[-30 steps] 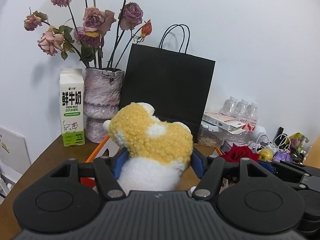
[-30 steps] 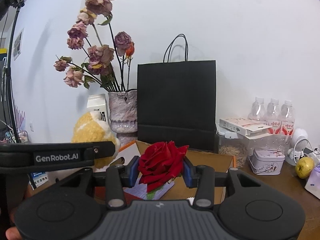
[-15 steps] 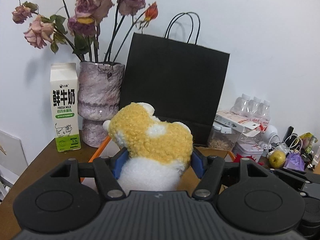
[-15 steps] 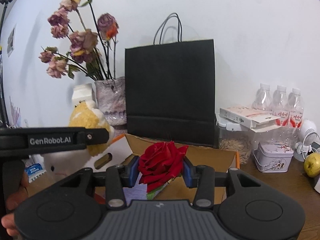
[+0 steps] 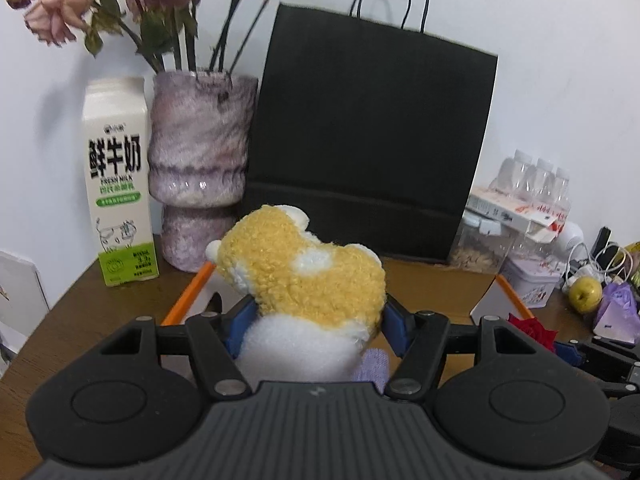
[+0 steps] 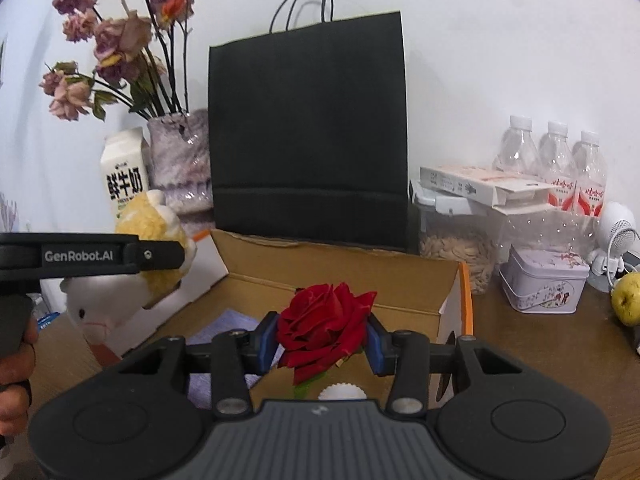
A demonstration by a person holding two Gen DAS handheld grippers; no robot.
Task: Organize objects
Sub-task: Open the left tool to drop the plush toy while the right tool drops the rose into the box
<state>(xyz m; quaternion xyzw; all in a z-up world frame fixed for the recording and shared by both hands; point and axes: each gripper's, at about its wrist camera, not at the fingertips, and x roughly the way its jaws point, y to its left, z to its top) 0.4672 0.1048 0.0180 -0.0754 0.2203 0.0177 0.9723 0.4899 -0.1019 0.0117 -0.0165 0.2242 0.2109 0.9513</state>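
My left gripper is shut on a yellow and white plush toy, holding it above the open cardboard box. Between the blue pads of my right gripper sits a red rose, gripped over the same cardboard box. The right wrist view shows the plush toy at the left, carried by the left gripper over the box's left flap. The rose also peeks in at the right of the left wrist view. A purple cloth and a white ribbed cap lie inside the box.
Behind the box stand a black paper bag, a purple vase of dried roses and a milk carton. To the right are a seed jar, a tin, water bottles, a yellow-green fruit and cables.
Both grippers have moved forward and down toward the box with their loads. The bag and vase loom larger, and the box's inside now shows under the rose.
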